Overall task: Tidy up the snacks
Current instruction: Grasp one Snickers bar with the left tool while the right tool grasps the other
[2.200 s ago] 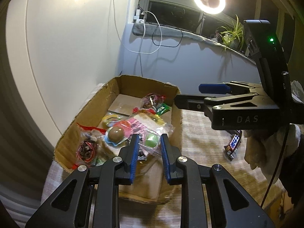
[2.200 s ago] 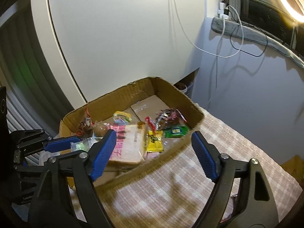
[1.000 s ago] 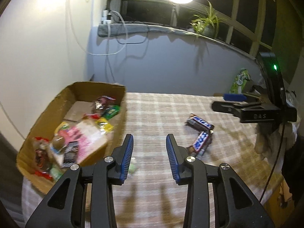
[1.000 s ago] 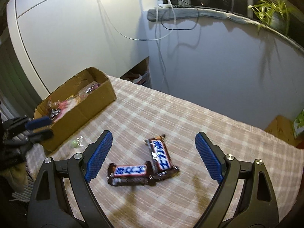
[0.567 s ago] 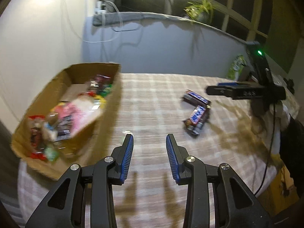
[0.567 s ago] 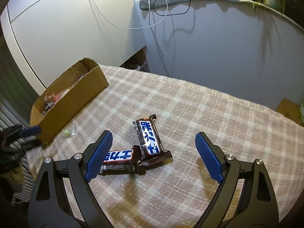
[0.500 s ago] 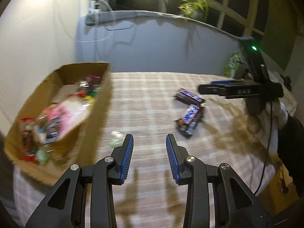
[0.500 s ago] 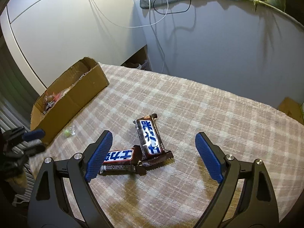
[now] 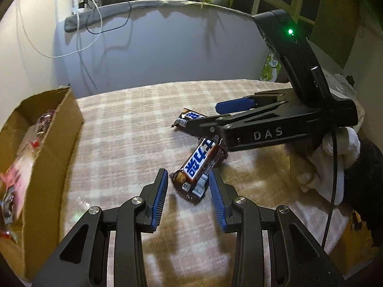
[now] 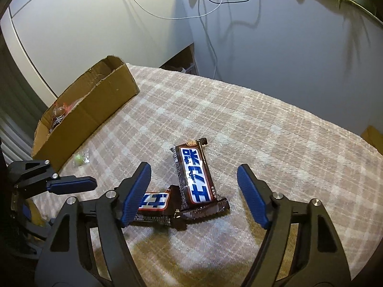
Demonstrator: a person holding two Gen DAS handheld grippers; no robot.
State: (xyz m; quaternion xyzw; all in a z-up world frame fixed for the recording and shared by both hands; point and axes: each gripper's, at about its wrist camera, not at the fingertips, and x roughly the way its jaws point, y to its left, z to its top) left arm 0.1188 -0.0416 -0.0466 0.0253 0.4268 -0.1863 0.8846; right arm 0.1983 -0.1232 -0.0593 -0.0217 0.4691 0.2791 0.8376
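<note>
Two brown chocolate bars with blue lettering lie touching on the checked tablecloth. My left gripper (image 9: pixel 188 191) is open, its blue pads on either side of the near end of one bar (image 9: pixel 199 165); that bar shows in the right wrist view (image 10: pixel 153 203). My right gripper (image 10: pixel 194 189) is wide open around the other bar (image 10: pixel 197 179), which also shows in the left wrist view (image 9: pixel 190 116), partly hidden by the right gripper (image 9: pixel 215 116). The left gripper (image 10: pixel 71 184) reaches in from the left in the right wrist view.
An open cardboard box (image 9: pixel 57 148) holding several wrapped snacks stands at the table's left; it also shows in the right wrist view (image 10: pixel 91 112). A small green candy in clear wrap (image 10: pixel 80 159) lies beside the box. A white cloth (image 9: pixel 335 162) sits at the right.
Both grippers moved away from the box and down to the two chocolate bars. The left gripper's pads now flank one bar; the right gripper now straddles the other.
</note>
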